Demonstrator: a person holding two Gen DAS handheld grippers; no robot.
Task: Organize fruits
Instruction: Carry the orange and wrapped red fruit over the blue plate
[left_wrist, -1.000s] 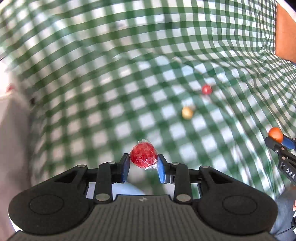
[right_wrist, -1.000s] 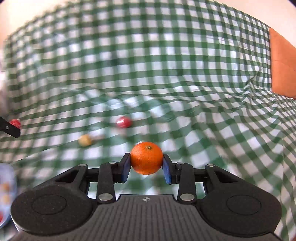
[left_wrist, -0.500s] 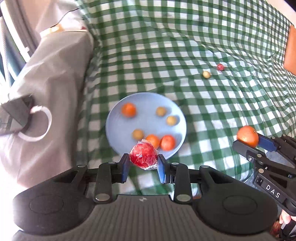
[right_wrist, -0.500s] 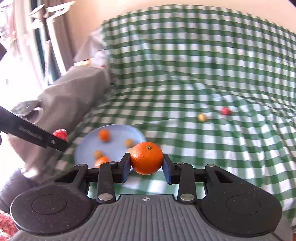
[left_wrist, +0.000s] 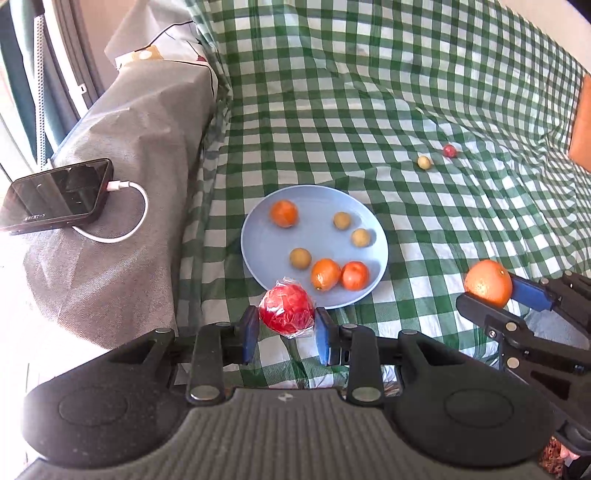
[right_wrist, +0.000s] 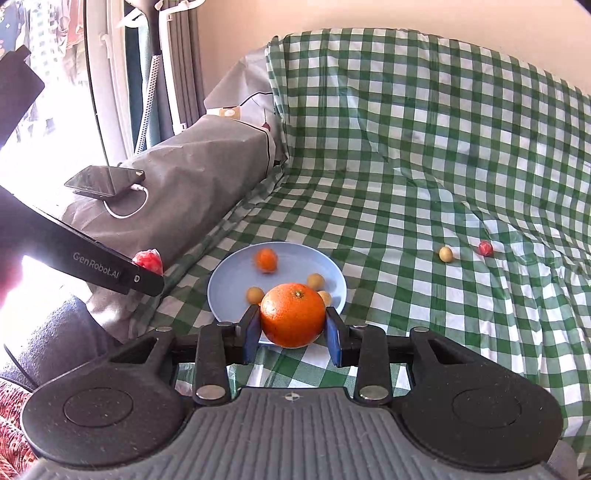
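My left gripper (left_wrist: 286, 334) is shut on a red fruit in clear wrap (left_wrist: 286, 308), held just off the near rim of a blue plate (left_wrist: 258, 236). The plate holds several small orange and yellowish fruits. My right gripper (right_wrist: 291, 334) is shut on an orange (right_wrist: 292, 314), above the plate's (right_wrist: 225, 284) near edge; it also shows at the right of the left wrist view (left_wrist: 487, 283). A small yellow-green fruit (left_wrist: 423, 162) and a small red fruit (left_wrist: 449, 150) lie on the checked cloth beyond the plate.
A green-and-white checked cloth (left_wrist: 369, 92) covers the sofa. A grey-covered armrest (left_wrist: 122, 155) at the left carries a phone (left_wrist: 59, 195) on a white cable. An orange cushion (left_wrist: 581, 125) sits at the far right.
Both grippers pulled back and swung left with their fruits still held. The blue plate and the armrest came into view, and the plate now lies just ahead of both grippers.
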